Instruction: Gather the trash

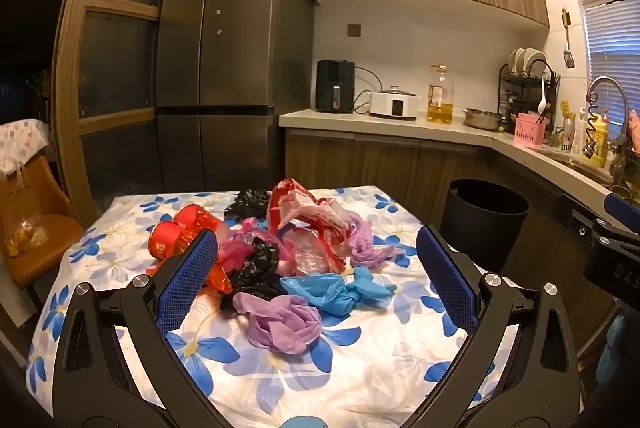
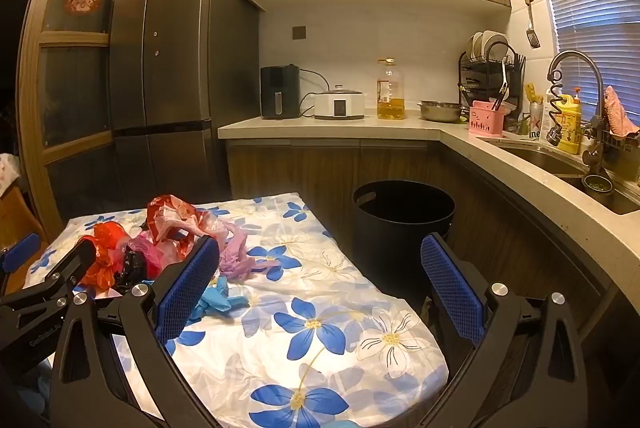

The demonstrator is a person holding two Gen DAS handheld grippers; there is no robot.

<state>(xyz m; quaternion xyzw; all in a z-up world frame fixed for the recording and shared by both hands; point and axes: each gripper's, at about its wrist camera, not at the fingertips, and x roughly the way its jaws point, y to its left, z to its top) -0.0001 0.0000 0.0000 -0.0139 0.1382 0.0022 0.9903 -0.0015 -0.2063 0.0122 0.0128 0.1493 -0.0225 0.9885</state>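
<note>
Both grippers [image 1: 316,264] [image 2: 320,268] spread wide, empty; crumpled bags [image 1: 296,248] on table [image 1: 360,368], black bin [image 1: 484,216] beside.

Upper left of your view, a dark fridge [image 1: 224,39]; centre right, an air fryer [image 1: 335,86], white cooker [image 1: 394,103] and oil bottle [image 1: 440,95] line the worktop [image 1: 360,121]; dish rack [image 1: 526,75] and tap [image 2: 576,75] far right.
</note>
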